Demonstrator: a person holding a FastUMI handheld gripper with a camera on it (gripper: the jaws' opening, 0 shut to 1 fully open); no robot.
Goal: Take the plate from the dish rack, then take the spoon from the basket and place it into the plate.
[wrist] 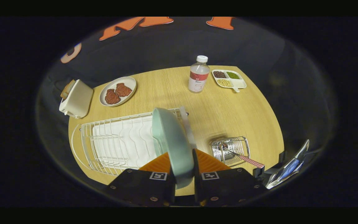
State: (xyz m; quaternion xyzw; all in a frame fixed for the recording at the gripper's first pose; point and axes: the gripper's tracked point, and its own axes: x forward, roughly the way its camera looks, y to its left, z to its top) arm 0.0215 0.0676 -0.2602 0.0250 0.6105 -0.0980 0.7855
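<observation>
Plate (172, 140) on edge, rim pinched between closed gripper (183, 168) fingers, over dish rack (117, 143) | stiff, likely slick, breakable; rim hold suits | spoon (244, 158) in basket (231, 149) just beyond | bottle (198, 74) far.

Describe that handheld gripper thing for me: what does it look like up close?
The gripper has two chunky block-shaped fingers side by side, with a narrow slot between them. Each carries a small square black-and-white marker tag on top and a few round screws near its base. Ahead of each block, a ribbed wedge-shaped pad tapers forward. No cables or sleeve can be seen.
</observation>
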